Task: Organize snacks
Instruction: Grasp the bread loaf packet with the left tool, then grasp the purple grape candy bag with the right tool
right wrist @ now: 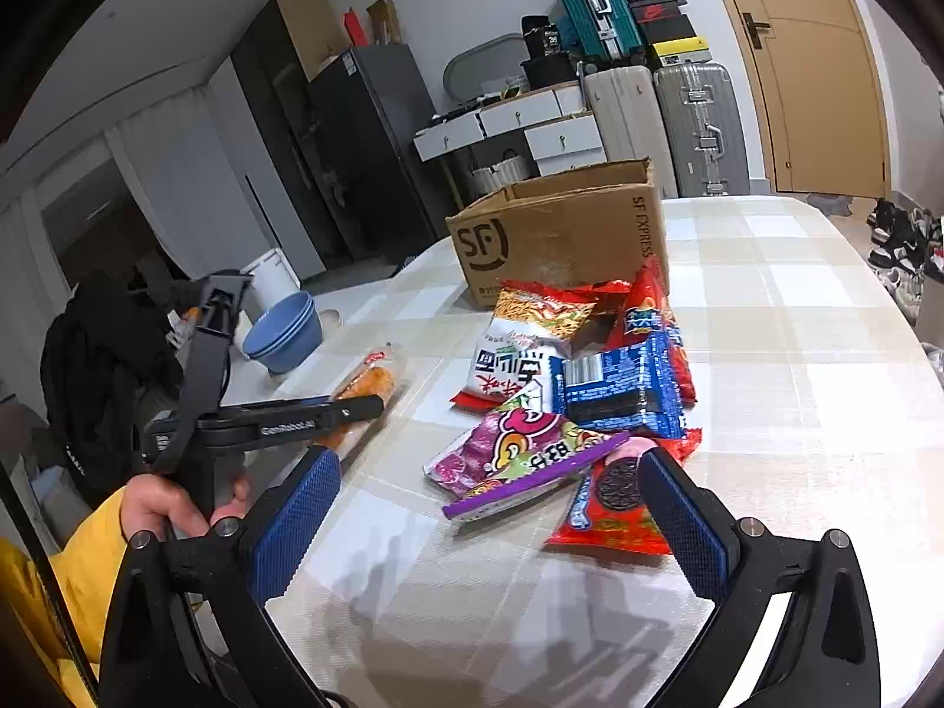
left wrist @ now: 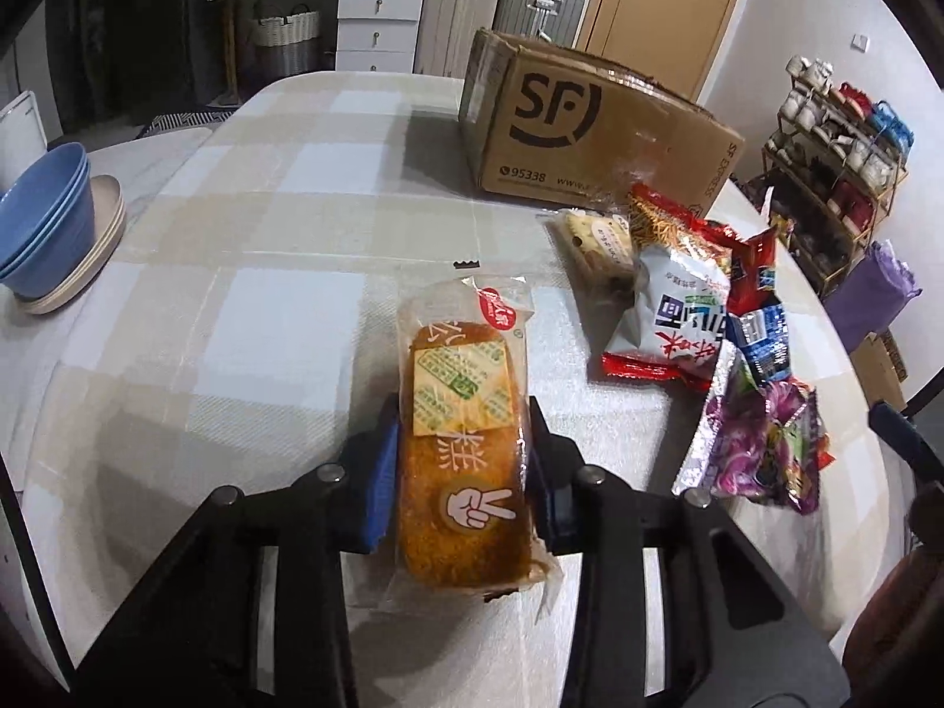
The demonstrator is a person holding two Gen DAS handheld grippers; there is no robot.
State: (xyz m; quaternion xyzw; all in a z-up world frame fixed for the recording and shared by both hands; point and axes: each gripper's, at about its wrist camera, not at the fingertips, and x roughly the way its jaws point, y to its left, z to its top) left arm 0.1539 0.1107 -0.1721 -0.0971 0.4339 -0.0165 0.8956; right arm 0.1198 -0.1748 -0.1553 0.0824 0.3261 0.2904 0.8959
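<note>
My left gripper (left wrist: 466, 460) is shut on a wrapped golden cake (left wrist: 463, 430), its blue pads pressing both long sides just above the checked tablecloth. The same cake (right wrist: 369, 383) shows in the right wrist view, held by the left gripper (right wrist: 354, 407) with a hand in a yellow sleeve behind it. A pile of snack bags (left wrist: 702, 324) lies to the right of the cake. My right gripper (right wrist: 489, 507) stands open at the near edge of that pile (right wrist: 590, 383), close to a purple candy bag (right wrist: 519, 460) and a red cookie pack (right wrist: 613, 507). An open cardboard box (left wrist: 590, 124) (right wrist: 560, 236) stands behind.
Blue bowls (left wrist: 47, 218) (right wrist: 283, 330) sit on stacked plates at the table's left edge. Suitcases, white drawers and a door fill the background. A shoe rack (left wrist: 832, 177) stands beyond the table on the right.
</note>
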